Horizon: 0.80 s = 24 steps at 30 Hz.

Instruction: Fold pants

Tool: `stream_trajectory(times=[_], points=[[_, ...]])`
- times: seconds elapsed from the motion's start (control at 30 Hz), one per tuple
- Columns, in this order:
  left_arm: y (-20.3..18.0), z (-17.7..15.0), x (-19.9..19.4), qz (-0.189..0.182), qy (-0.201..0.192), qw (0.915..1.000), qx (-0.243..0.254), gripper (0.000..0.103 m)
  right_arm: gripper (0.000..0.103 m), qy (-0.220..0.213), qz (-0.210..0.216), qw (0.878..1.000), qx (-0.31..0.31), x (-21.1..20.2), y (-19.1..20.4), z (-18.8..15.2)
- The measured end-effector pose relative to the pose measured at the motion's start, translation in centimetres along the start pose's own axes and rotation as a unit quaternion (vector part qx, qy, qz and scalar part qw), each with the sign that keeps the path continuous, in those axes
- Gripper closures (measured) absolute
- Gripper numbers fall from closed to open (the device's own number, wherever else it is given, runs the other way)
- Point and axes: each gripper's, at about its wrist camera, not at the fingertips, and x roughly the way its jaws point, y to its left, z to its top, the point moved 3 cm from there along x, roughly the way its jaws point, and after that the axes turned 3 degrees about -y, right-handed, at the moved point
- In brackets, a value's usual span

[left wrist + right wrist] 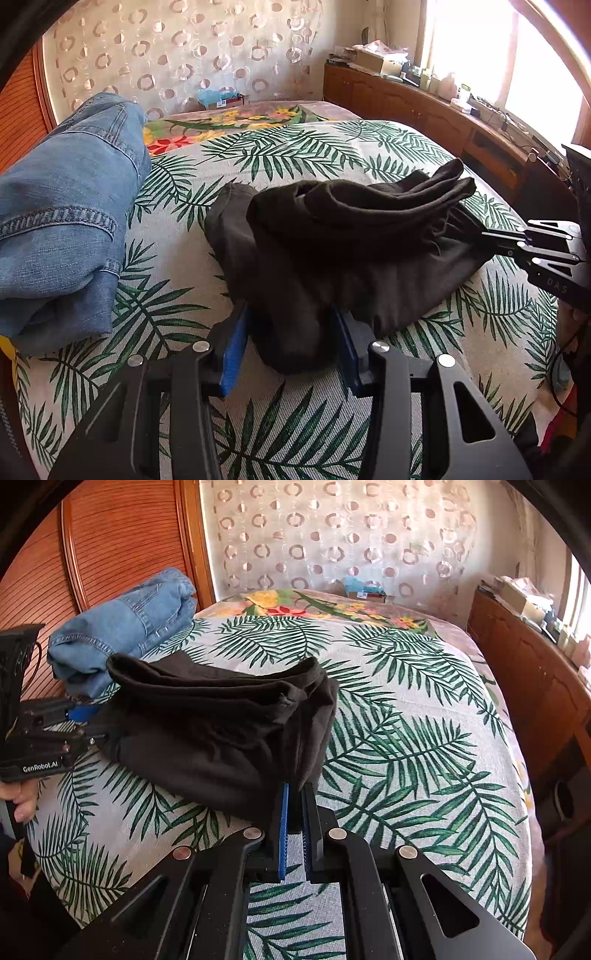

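Black pants [351,240] lie bunched in a thick folded heap on the palm-leaf bedspread [280,424]. My left gripper [290,314] straddles the near fold of the heap: the blue pads [232,354] stand apart on either side of the cloth and do not visibly squeeze it. The right wrist view shows that gripper [88,723] at the left end of the pants [207,723]. My right gripper [297,786] is shut on the pants' right edge, pads almost together; its tips [484,236] enter from the right in the left wrist view.
Folded blue jeans [74,206] [125,627] lie at the bed's left side, close to the black heap. A wooden cabinet [535,672] with clutter runs along the right under the window. A slatted wooden wardrobe [110,554] stands at the left. A hand [22,801] grips the left handle.
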Motion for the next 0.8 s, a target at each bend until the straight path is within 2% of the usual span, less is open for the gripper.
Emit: stream_trajectory(times=[0.03, 0.07, 0.17, 0.6, 0.8], points=[[-0.1, 0.0, 0.1, -0.008, -0.001, 1.0000, -0.001, 0.072, 0.097, -0.002, 0.002, 1.000, 0.001, -0.1, 0.1, -0.1], [-0.3, 0.0, 0.0, -0.019, -0.001, 0.9998, -0.002, 0.077, 0.097, -0.004, 0.005, 1.000, 0.003, -0.2, 0.1, -0.1], [-0.7, -0.1, -0.4, -0.014, -0.005, 0.9998, 0.011, 0.087, 0.097, -0.013, 0.014, 1.000, 0.011, -0.6, -0.2, -0.3], [-2.4, -3.3, -5.4, -0.046, -0.013, 0.9988, 0.009, 0.090, 0.097, -0.022, 0.039, 0.999, 0.017, -4.9, -0.1, -3.5], [-3.1, -4.3, -5.9, -0.038, -0.011, 0.9991, 0.015, 0.089, 0.097, -0.019, 0.036, 0.999, 0.016, -6.3, 0.3, -4.8]])
